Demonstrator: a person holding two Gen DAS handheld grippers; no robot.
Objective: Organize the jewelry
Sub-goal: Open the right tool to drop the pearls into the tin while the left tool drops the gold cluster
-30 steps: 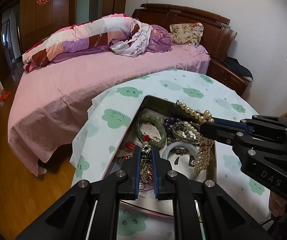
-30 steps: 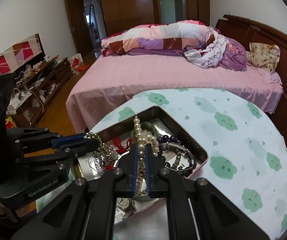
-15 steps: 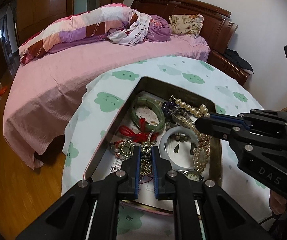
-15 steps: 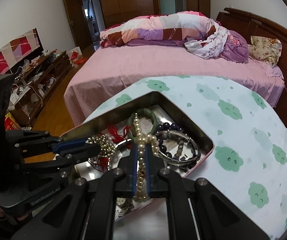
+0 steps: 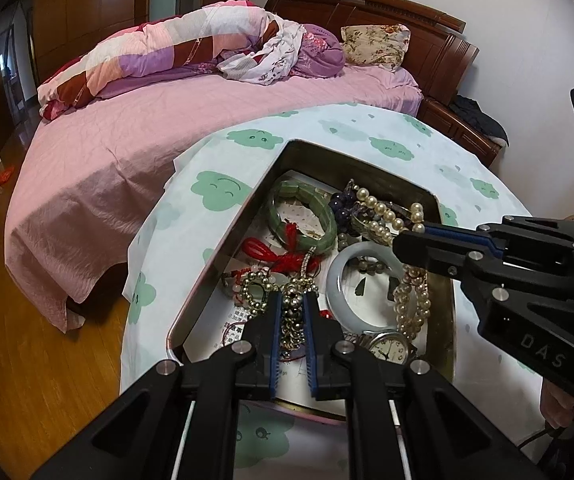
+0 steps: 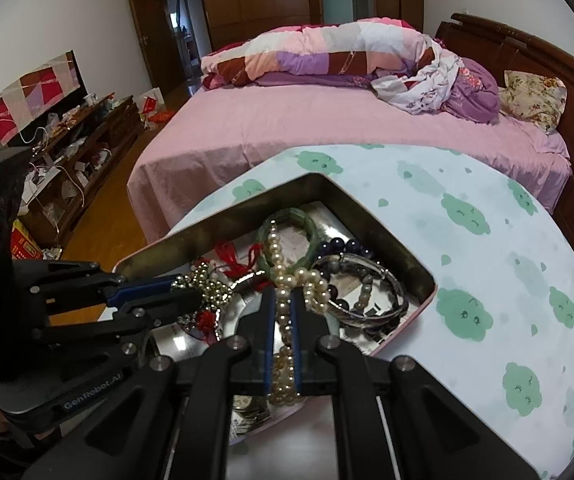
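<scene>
A metal tin holding jewelry sits on a round table with a cloud-print cloth. My left gripper is shut on a gold beaded chain low over the tin's near side; it also shows in the right wrist view. My right gripper is shut on a pearl necklace, whose strands drape into the tin; the necklace also shows in the left wrist view. In the tin lie a green jade bracelet, a white bangle, a watch and dark beads.
A bed with a pink cover and a heaped quilt stands just behind the table. A cluttered low cabinet runs along the left wall. Wooden floor lies to the left of the table.
Both grippers have come down toward the tin with their strands still held. The pearl necklace and the beaded chain now hang lower, with more of them resting among the jewelry.
</scene>
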